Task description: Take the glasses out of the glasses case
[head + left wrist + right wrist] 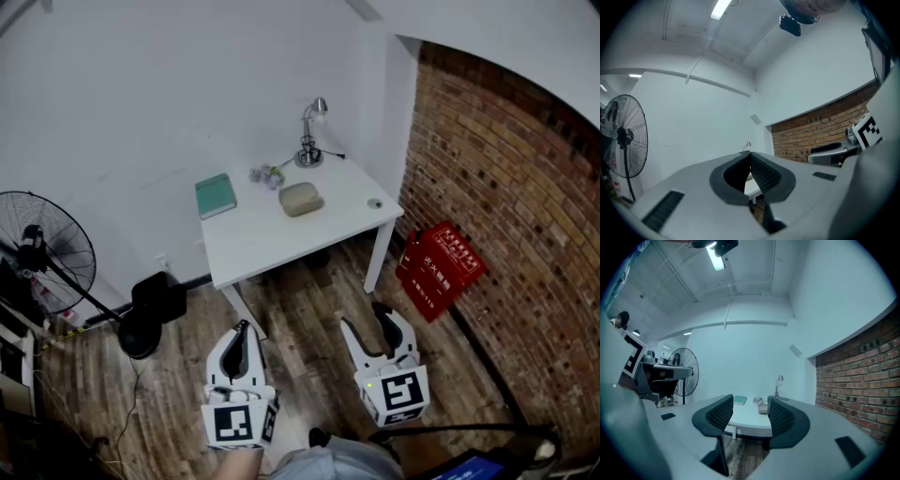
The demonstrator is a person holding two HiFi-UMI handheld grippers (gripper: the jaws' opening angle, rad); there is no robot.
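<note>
Beige in colour, the glasses case [301, 199] lies on the white table [272, 248] near its far edge, in the head view. A green book [216, 195] lies to its left, well apart, and a desk lamp [312, 131] stands behind it at the wall. Both tools hang over the wooden floor [309, 309], short of the table. The left gripper [242, 330] has its jaws drawn together to a point. The right gripper [367, 321] has its jaws spread wide. A pedestal fan [42, 253] stands at the left, and a red box [441, 267] leans at the brick wall [506, 187].

Left gripper view: the ribbed pads [761, 171] meet at their tips with nothing between them. Only a sliver of the table shows through the gap below.

Right gripper view: the jaws stand far apart and empty. Between them, in the distance, the table top carries the case, the book and the lamp – none of them touched. The case sits close to the right pad [780, 416] in the frame, at the far end of the table.
</note>
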